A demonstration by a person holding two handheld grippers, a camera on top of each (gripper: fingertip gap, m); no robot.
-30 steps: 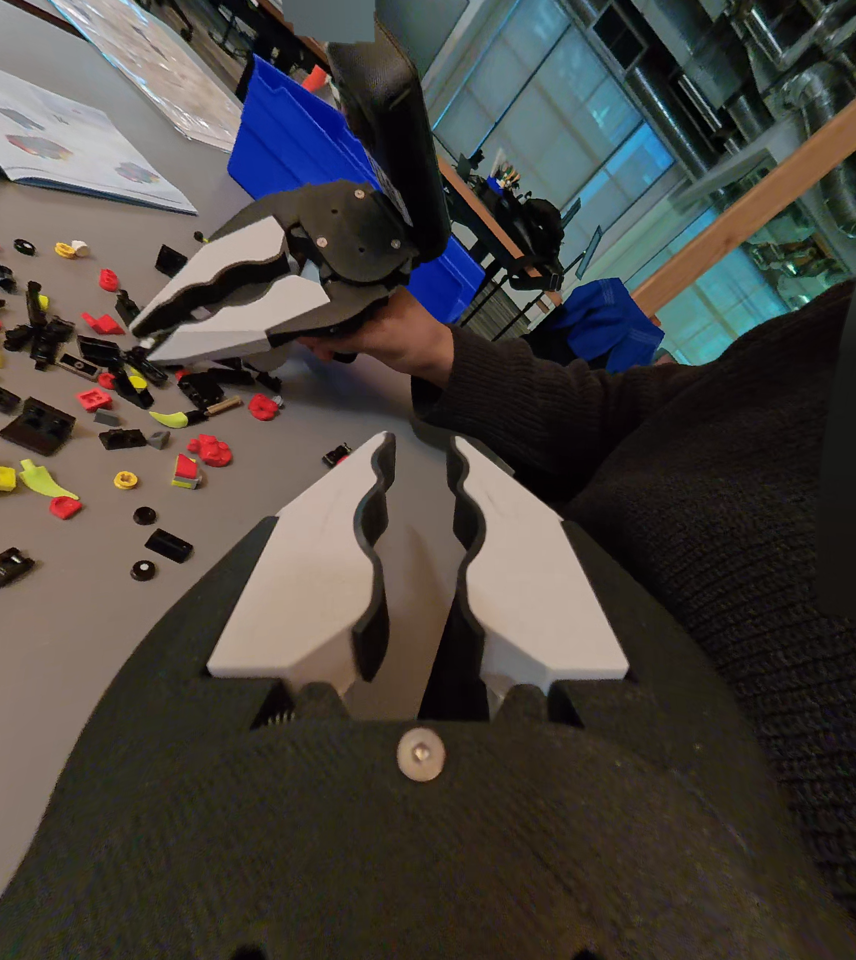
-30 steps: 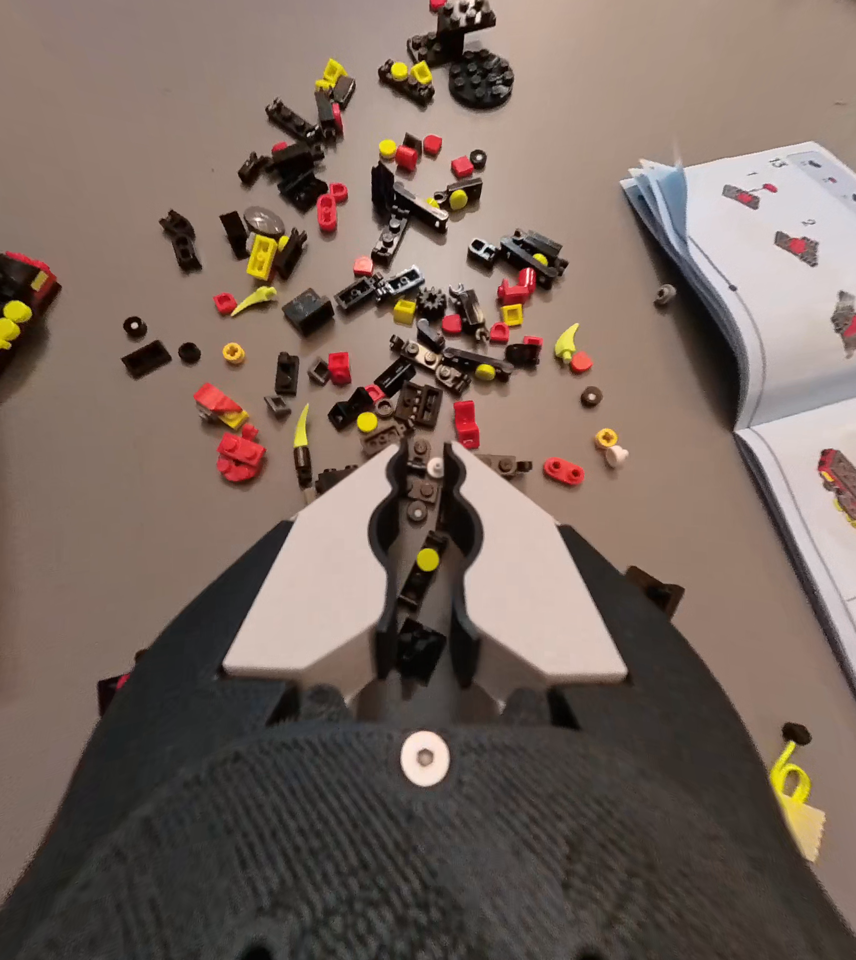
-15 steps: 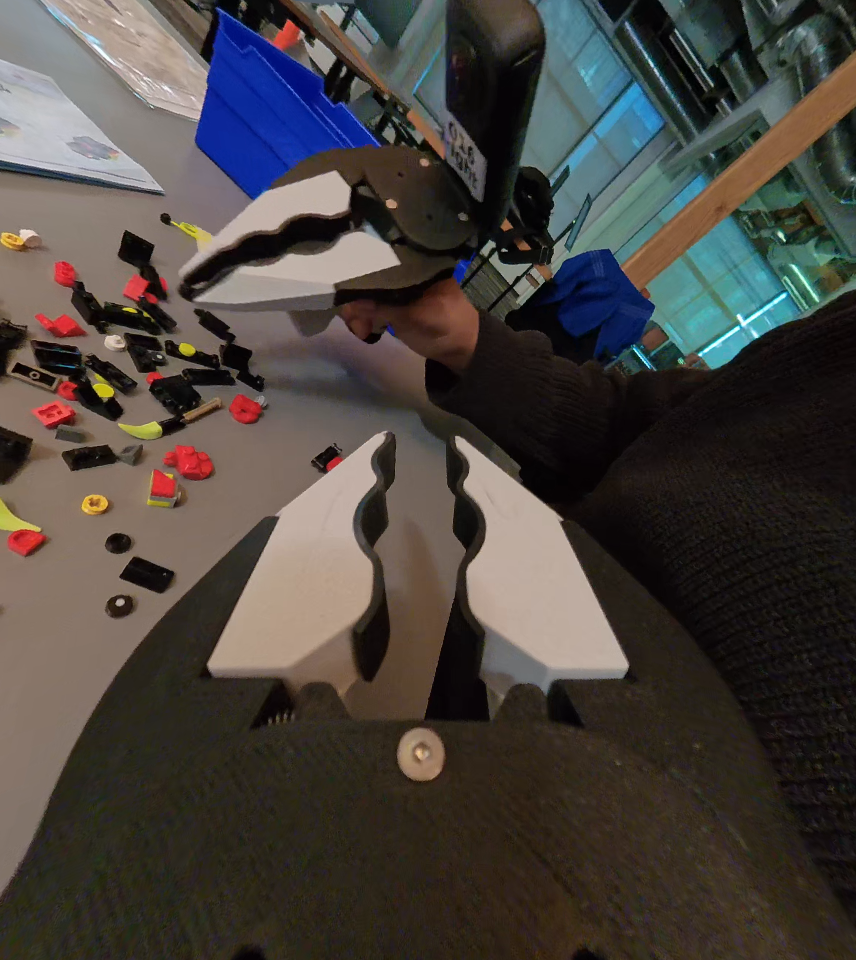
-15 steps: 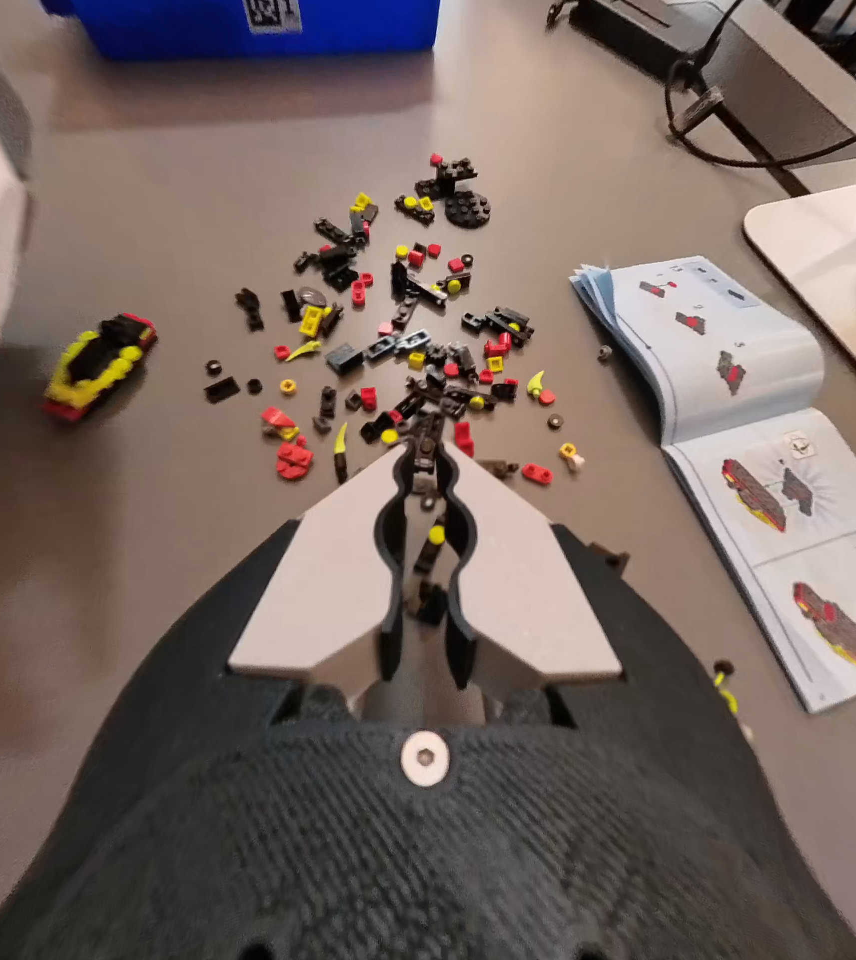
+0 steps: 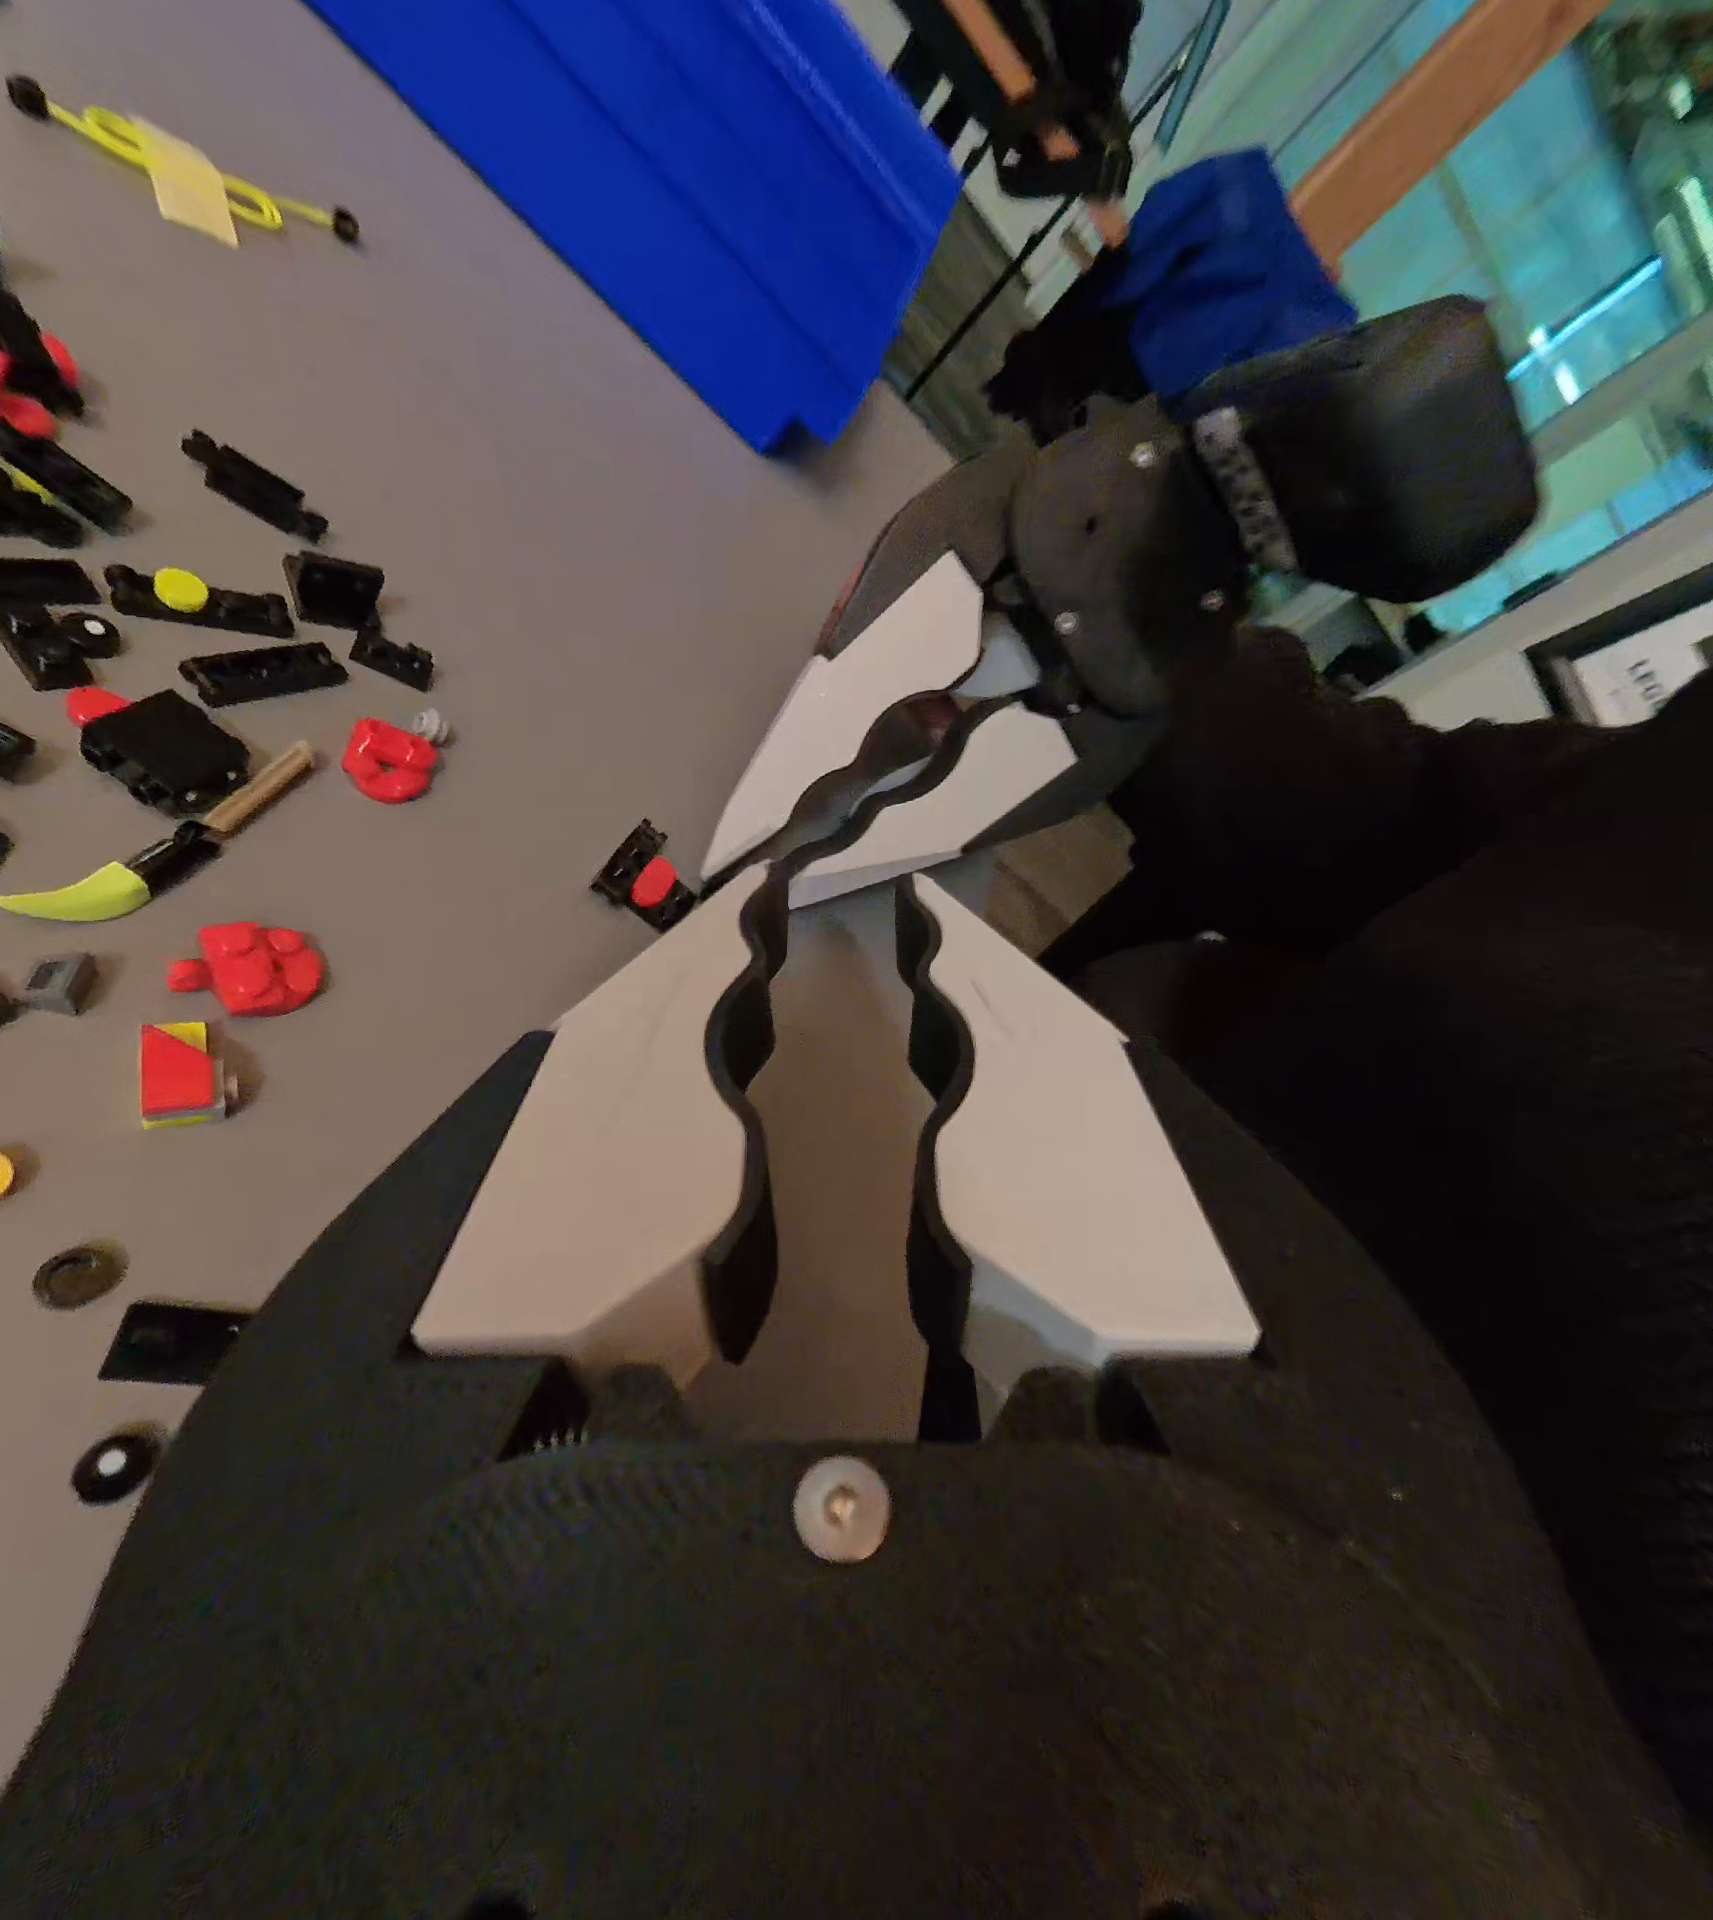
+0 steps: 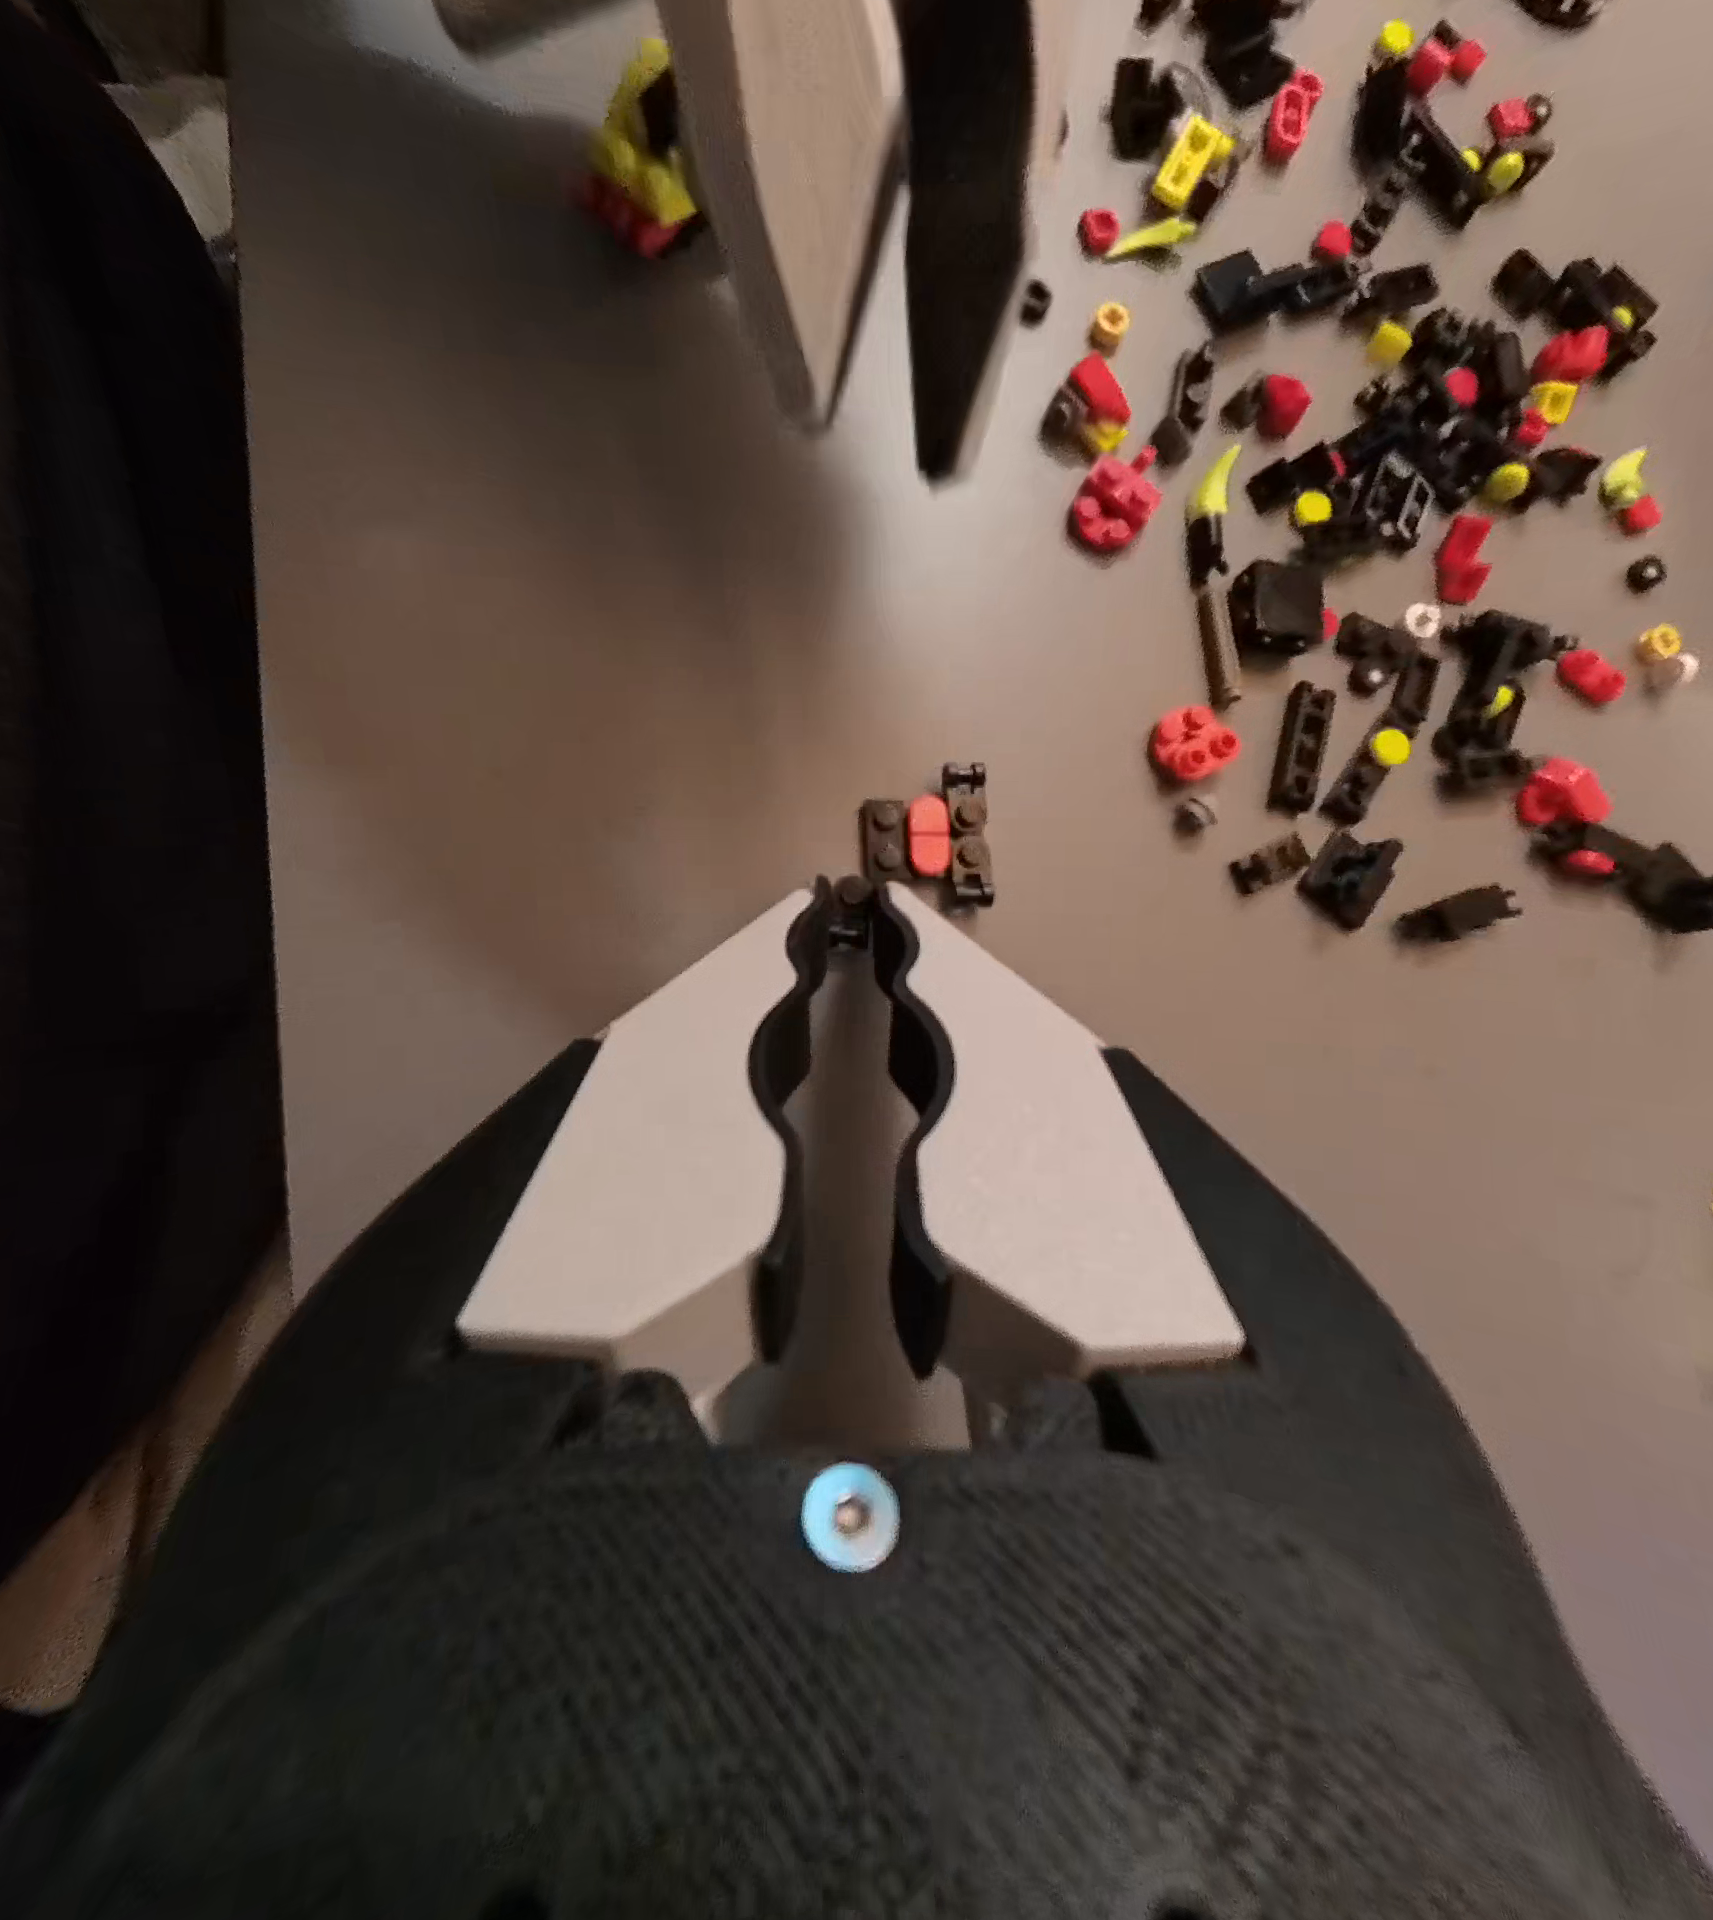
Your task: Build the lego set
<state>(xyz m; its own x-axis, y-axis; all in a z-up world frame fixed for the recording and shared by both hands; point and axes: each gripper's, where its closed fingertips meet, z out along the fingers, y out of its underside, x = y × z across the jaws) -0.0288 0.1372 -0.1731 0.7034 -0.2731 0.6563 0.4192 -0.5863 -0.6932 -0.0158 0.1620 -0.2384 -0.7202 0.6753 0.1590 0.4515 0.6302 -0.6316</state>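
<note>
Jaws: right gripper (image 6: 850, 904) clamped on small black brick (image 6: 850, 914), left gripper (image 5: 836, 899) apart, bare.

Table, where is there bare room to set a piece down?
Bare table lies between the sleeve and the small black-and-red piece. Another strip runs beside the blue bin. The scattered pieces crowd the rest.

- my right fingers (image 6: 850, 914) pinch a tiny brick piece (image 6: 850, 906), small plate assembly (image 6: 930, 836) just ahead on the surface (image 6: 540, 675)
- loose pile of bricks (image 6: 1403, 468) off to the right
- my left fingers (image 5: 836, 914) sit tip to tip with the right ones
- bin (image 5: 686, 208) behind the pile
</note>
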